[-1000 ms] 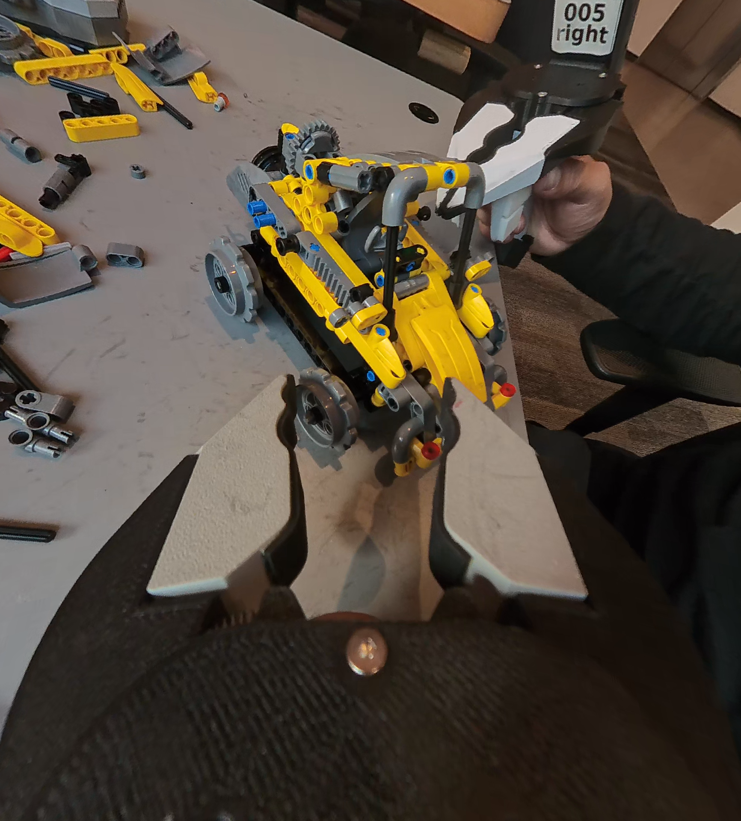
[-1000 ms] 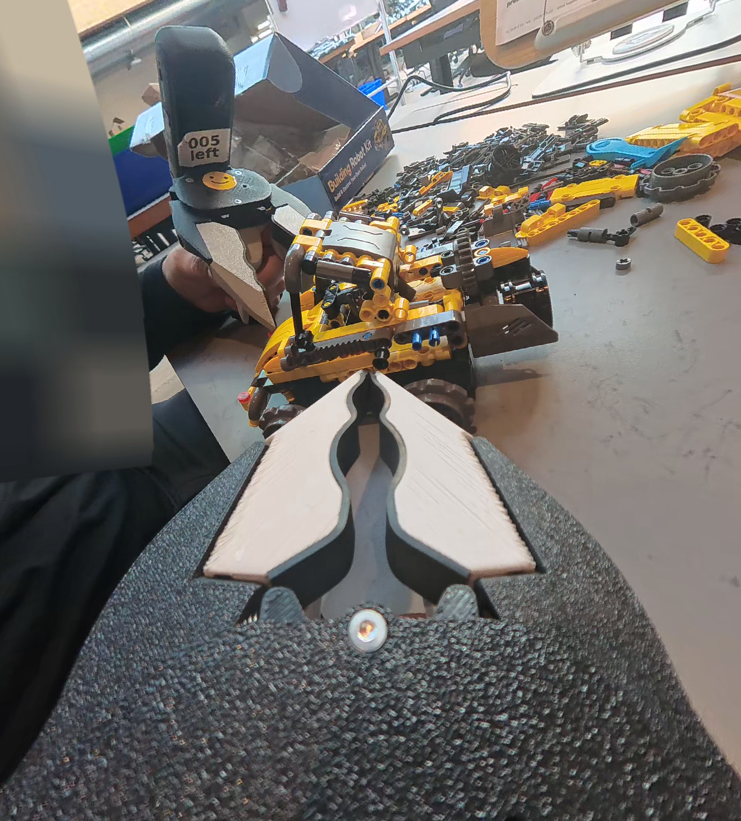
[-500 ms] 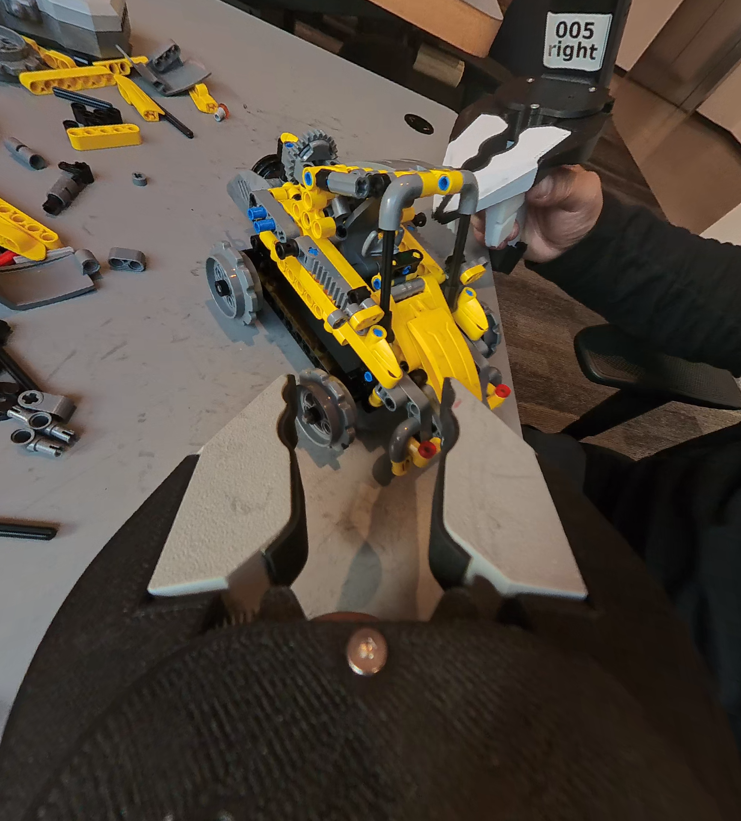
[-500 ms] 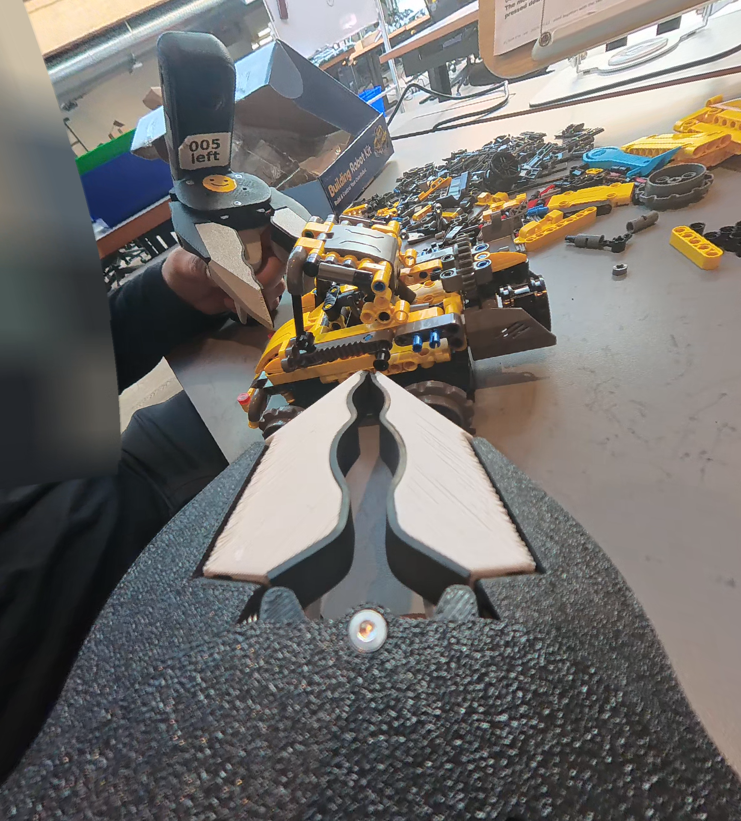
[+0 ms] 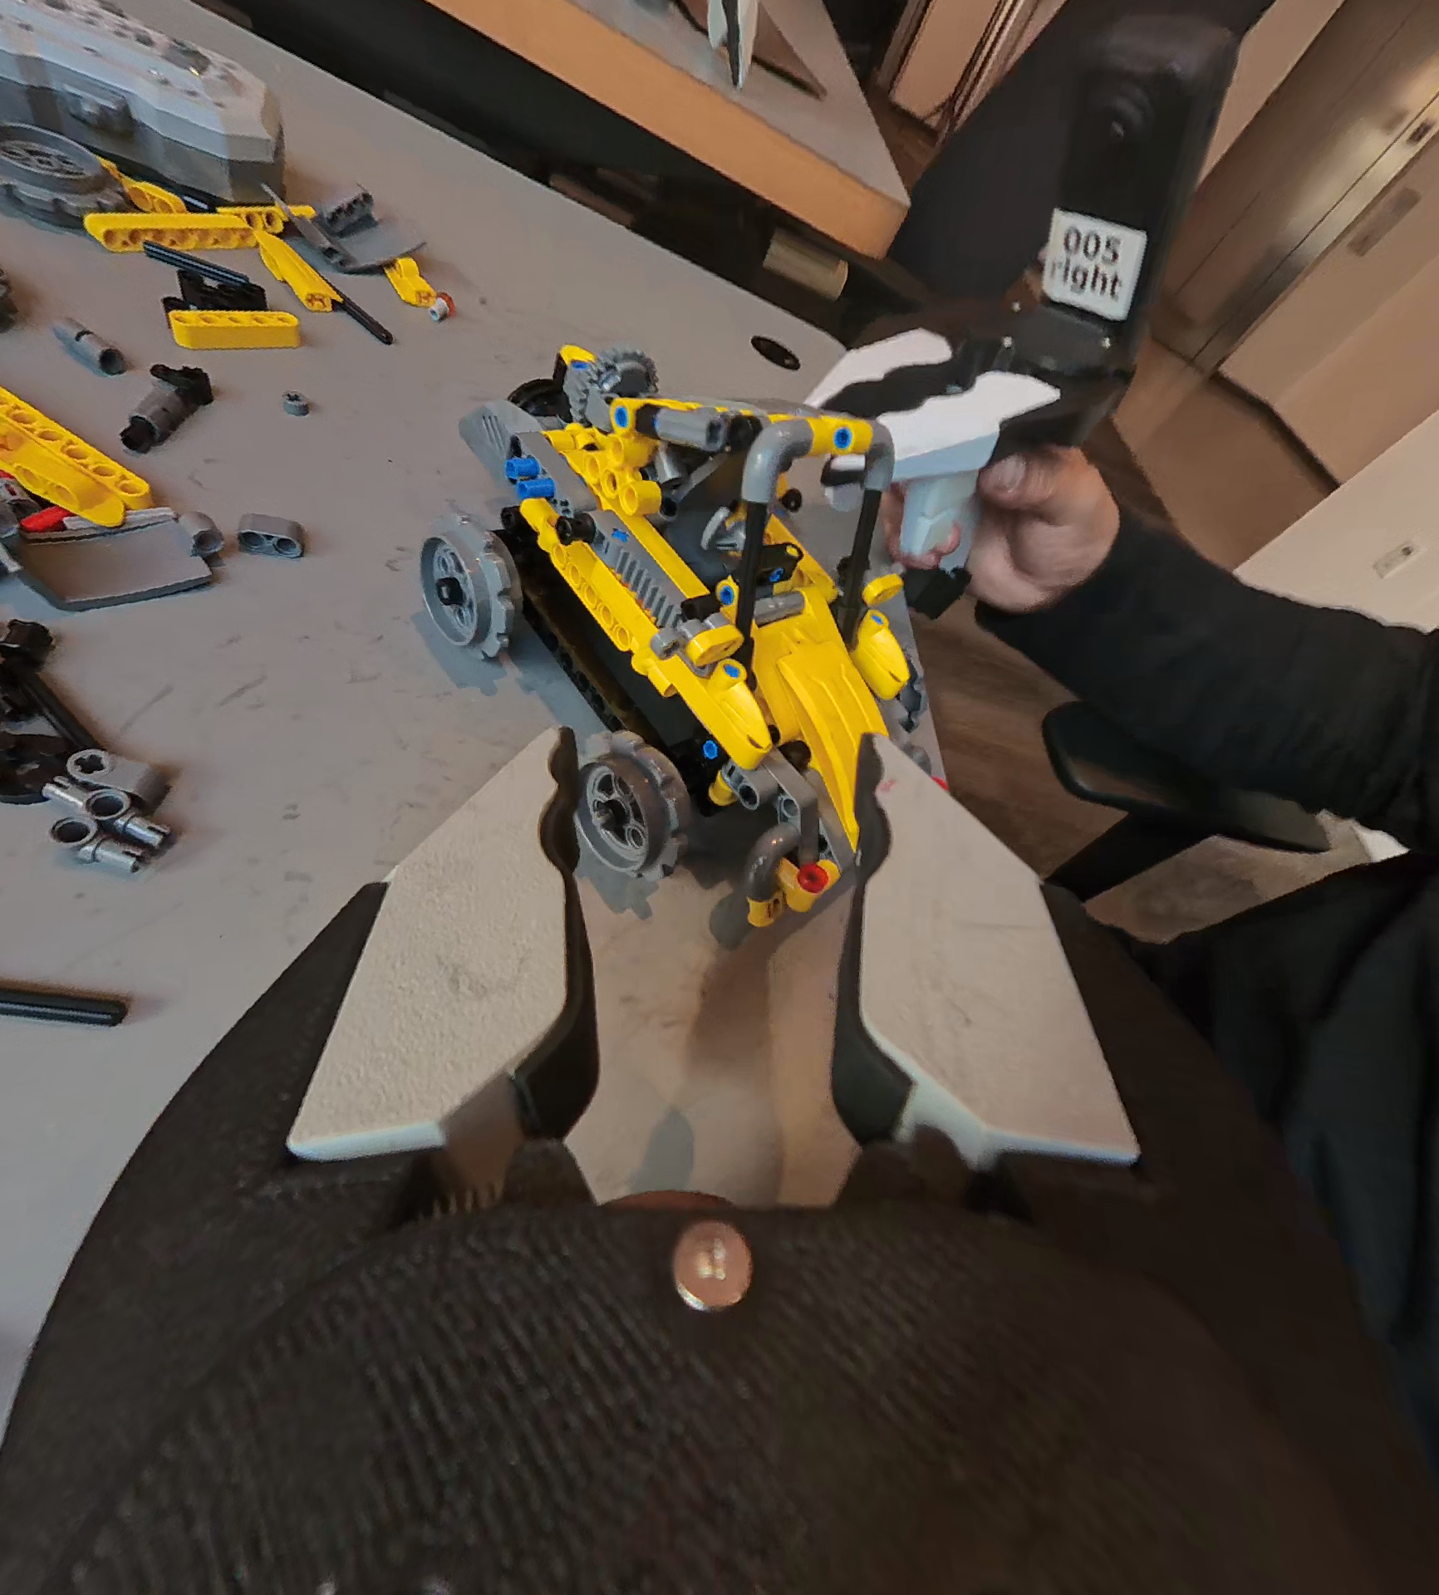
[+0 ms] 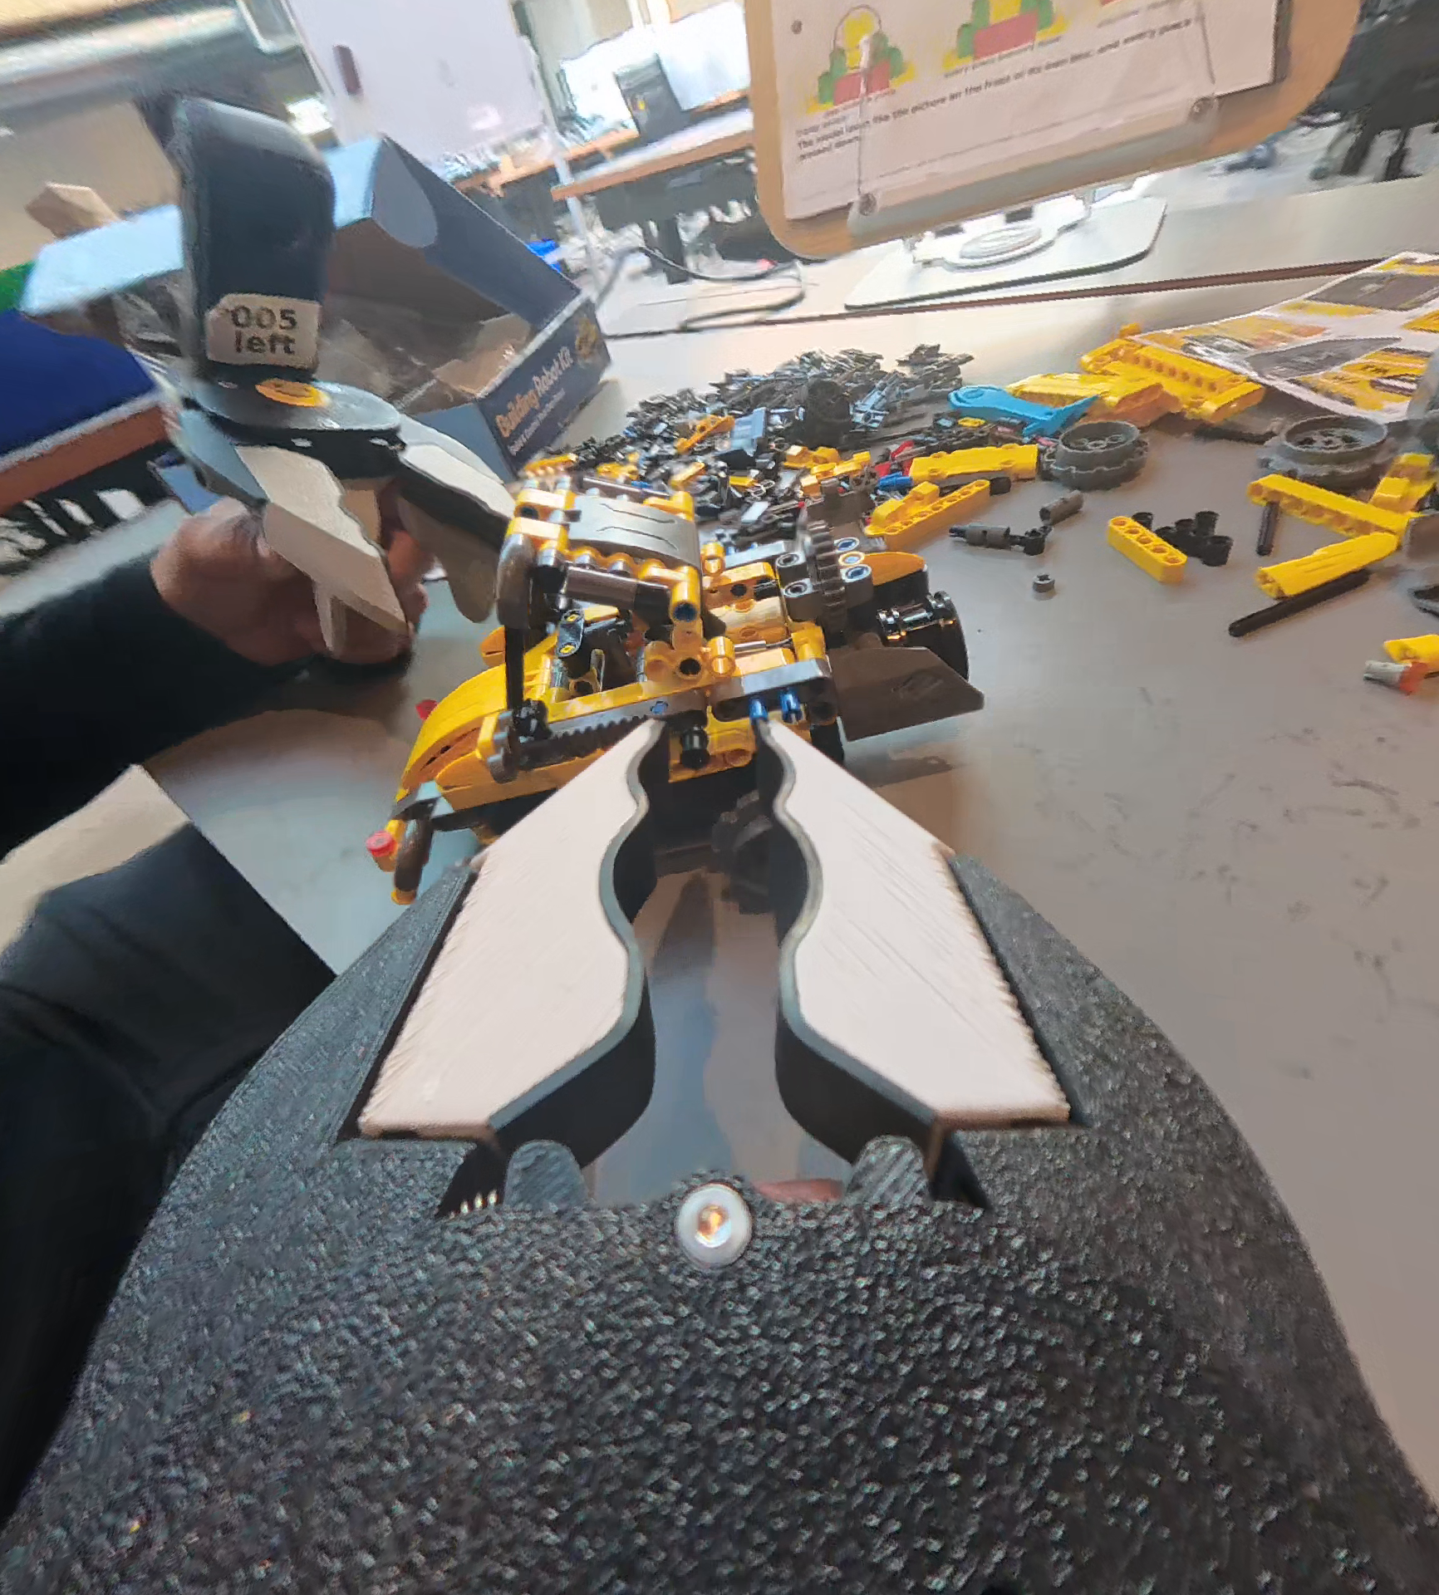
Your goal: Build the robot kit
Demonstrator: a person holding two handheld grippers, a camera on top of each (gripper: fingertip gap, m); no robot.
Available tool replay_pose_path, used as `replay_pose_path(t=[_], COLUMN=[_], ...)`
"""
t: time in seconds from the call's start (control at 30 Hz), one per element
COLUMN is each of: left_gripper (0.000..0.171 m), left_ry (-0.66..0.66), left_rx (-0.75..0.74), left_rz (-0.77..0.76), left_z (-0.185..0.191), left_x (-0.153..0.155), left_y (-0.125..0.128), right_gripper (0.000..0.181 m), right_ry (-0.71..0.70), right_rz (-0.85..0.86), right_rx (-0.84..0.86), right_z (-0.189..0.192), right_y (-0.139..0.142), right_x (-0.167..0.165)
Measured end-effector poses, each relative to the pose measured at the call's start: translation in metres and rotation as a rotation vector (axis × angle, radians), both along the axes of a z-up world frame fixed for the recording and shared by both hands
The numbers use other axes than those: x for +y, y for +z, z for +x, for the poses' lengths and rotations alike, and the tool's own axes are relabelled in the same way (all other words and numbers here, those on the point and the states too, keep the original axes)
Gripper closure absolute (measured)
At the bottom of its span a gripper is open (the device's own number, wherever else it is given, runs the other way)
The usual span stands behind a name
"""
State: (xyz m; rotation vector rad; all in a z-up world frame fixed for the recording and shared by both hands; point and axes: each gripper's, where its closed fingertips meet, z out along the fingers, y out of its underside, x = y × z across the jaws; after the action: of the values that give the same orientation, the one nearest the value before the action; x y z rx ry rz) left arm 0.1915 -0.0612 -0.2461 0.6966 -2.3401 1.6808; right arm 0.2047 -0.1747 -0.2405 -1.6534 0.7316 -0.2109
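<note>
A yellow, grey and black brick-built tracked vehicle (image 5: 699, 604) stands on the grey table (image 5: 310, 708), near its edge. My left gripper (image 5: 716, 759) is open, with its fingers on either side of the vehicle's front end and front grey wheel (image 5: 630, 811). It grips nothing. My right gripper (image 6: 709, 734) is open by a narrow gap, with its tips at the vehicle's side beam (image 6: 699, 639). In the left wrist view the right gripper (image 5: 850, 431) sits by the grey roll bar (image 5: 785, 449). In the right wrist view the left gripper (image 6: 440, 578) is beside the vehicle's cab.
Loose yellow beams (image 5: 34, 449), grey connectors (image 5: 107, 811) and a black axle (image 5: 17, 1001) lie to the left. A pile of parts (image 6: 785, 431), an open cardboard box (image 6: 457, 319), a printed sheet (image 6: 1346, 319) and a board on a stand (image 6: 1001, 112) lie beyond. A chair armrest (image 5: 1173, 777) is off the edge. The grippers' ends are close to 12 centimetres from one another. The black axle (image 5: 17, 1001) sits 11 centimetres or so from the ends of my left fingers.
My right gripper was shut and has opened a little, and has moved in against the vehicle's side. The left gripper stays open at the vehicle's front. Both views have tilted.
</note>
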Motion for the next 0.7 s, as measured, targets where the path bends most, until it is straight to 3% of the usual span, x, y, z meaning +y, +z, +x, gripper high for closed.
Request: replay_pose_path(t=[0.07,0.27,0.4,0.43,0.47,0.6,0.7], left_gripper=[0.111,0.111,0.109,0.110,0.110,0.113,0.116], left_ry=[0.023,0.064,-0.007,-0.013,-0.019,-0.034,-0.040], left_rx=[0.016,-0.071,-0.066,-0.075,-0.082,-0.096,-0.113], left_rz=[-0.033,-0.011,-0.044,-0.031,-0.009,0.064,0.102], left_z=[0.004,0.019,0.013,0.014,0.015,0.024,0.029], left_x=[0.003,0.004,-0.016,-0.020,-0.025,-0.037,-0.044], left_y=[0.004,0.007,0.020,0.020,0.019,0.014,0.013], right_gripper=[0.156,0.156,0.148,0.142,0.119,0.093,0.085], right_ry=[-0.009,0.094,0.124,0.177,0.265,0.357,0.388], right_rz=[-0.085,-0.319,-0.423,-0.454,-0.483,-0.491,-0.525], right_rx=[-0.050,-0.286,-0.397,-0.408,-0.405,-0.333,-0.358], right_z=[-0.002,-0.018,-0.022,-0.030,-0.041,-0.051,-0.057], right_y=[0.001,0.010,0.013,0.010,0.005,0.001,-0.002], right_x=[0.009,0.030,0.030,0.031,0.033,0.031,0.035])
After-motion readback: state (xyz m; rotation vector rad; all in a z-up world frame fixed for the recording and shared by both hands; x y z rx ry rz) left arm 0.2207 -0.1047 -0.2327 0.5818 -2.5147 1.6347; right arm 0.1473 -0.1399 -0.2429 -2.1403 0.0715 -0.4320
